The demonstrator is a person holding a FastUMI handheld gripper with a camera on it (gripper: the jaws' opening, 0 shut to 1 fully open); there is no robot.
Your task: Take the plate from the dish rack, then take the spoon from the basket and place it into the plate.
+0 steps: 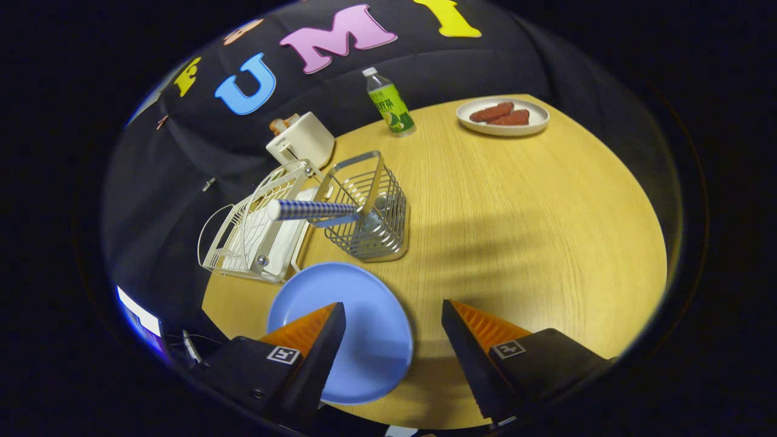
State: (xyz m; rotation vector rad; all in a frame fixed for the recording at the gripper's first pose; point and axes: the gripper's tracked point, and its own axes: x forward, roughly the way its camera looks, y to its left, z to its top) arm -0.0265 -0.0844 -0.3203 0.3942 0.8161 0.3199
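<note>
A blue plate [358, 328] lies flat on the wooden table [516, 230], partly under one finger [315, 346] and reaching into the gap between the two. My gripper [393, 312] hovers above it, open, with nothing held. Just beyond the plate stands a wire basket [370, 212] with a spoon in it; the spoon's blue-and-white checked handle [309, 210] sticks out toward the white dish rack [255, 237] beside the basket.
Behind the rack sits a white toaster [301, 141] at the table's far edge. A green bottle [391, 103] stands further back, and a white plate with two reddish sausages [502, 115] lies at the far side. Bare table stretches beyond the other finger.
</note>
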